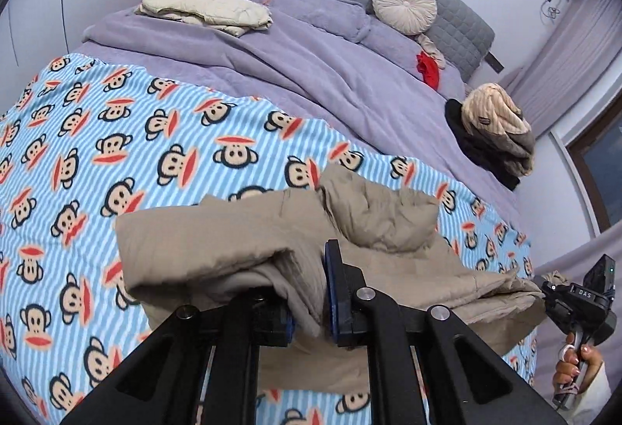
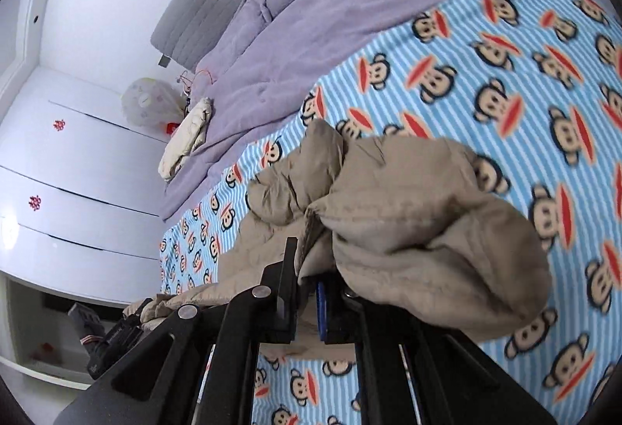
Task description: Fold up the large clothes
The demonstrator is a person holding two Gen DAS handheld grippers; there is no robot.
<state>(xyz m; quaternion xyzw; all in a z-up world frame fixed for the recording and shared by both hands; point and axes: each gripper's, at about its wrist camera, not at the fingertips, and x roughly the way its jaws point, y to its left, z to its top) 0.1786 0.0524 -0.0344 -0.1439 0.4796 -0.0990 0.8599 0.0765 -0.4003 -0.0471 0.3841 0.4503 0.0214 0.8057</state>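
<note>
No containers are seen. A beige quilted jacket (image 1: 241, 242) is bunched on the monkey-print blanket (image 1: 116, 153), near the foot edge of the bed (image 1: 311, 67). The fabric is puffy, creased and partly doubled over, with a hood-like lump (image 1: 381, 211) raised at the back. The left gripper (image 1: 309, 293) is closed on a folded wad of the jacket, cloth pinched between blue pads (image 1: 332, 293). The right gripper (image 2: 307, 293) is closed on another part of the jacket (image 2: 408, 215), with cloth draped over one finger. The right gripper (image 1: 579, 296) is also seen from the left wrist, held in a hand (image 1: 575, 366). A round cushion (image 1: 404, 5), a cream folded garment (image 1: 206, 9) and a clothes pile (image 1: 493, 129) are seen on the purple cover.
</note>
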